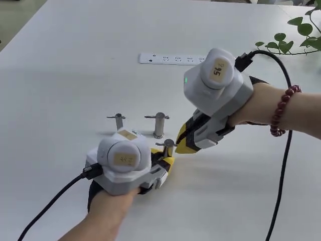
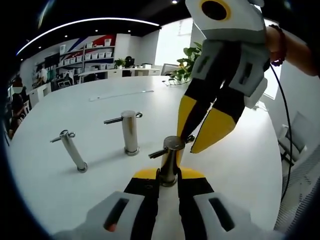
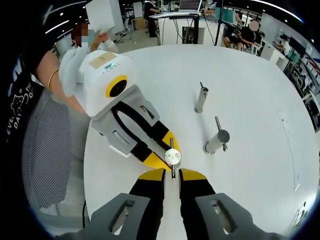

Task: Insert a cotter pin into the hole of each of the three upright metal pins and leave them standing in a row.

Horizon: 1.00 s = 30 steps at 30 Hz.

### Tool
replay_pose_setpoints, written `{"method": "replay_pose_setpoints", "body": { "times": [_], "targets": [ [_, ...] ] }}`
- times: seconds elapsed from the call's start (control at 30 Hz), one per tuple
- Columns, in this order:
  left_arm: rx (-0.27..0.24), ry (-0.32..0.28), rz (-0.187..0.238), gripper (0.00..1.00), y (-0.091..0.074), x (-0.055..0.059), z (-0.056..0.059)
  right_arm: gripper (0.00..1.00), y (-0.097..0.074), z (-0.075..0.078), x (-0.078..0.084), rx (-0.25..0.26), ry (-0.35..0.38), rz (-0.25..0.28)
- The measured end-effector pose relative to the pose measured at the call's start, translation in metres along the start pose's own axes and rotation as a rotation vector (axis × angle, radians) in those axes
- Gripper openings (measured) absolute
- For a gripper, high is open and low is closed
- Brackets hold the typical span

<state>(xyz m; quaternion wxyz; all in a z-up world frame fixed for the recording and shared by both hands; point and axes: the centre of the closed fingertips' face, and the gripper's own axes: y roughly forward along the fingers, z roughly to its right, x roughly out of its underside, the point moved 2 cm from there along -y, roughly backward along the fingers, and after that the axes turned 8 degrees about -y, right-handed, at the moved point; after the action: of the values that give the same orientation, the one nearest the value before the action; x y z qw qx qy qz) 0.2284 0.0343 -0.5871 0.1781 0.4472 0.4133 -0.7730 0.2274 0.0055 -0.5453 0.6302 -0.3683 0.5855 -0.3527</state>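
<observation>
Three upright metal pins stand in a row on the white table [image 1: 75, 75]. The far-left pin [image 1: 119, 121] and the middle pin [image 1: 159, 125] each carry a cotter pin through the top. My left gripper [image 1: 168, 161] is shut around the base of the nearest pin [image 2: 170, 157]. A cotter pin [image 2: 158, 153] lies across that pin's head. My right gripper [image 3: 172, 175] comes in from the right, and its yellow jaws are shut on the end of the cotter pin [image 3: 172, 170] beside the pin top [image 3: 173, 157].
A white power strip [image 1: 170, 58] lies further back on the table. A leafy plant [image 1: 293, 42] hangs over the far right corner. Black cables [image 1: 286, 150] trail from both grippers. A bead bracelet [image 1: 283, 110] circles the right wrist.
</observation>
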Motion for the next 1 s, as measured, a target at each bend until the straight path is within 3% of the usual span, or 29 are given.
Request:
{"method": "replay_pose_setpoints", "body": {
  "times": [0.4,1.0],
  "targets": [
    [-0.021,-0.04,0.005,0.12,0.0006,0.0009,-0.0001,0.02,-0.0055,0.0024,0.0064,0.016,0.007,0.001],
    [-0.034,-0.04,0.008,0.12,0.0003,0.0014,0.0003,0.0,-0.0021,0.0011,0.0027,0.018,-0.027,-0.004]
  ]
}}
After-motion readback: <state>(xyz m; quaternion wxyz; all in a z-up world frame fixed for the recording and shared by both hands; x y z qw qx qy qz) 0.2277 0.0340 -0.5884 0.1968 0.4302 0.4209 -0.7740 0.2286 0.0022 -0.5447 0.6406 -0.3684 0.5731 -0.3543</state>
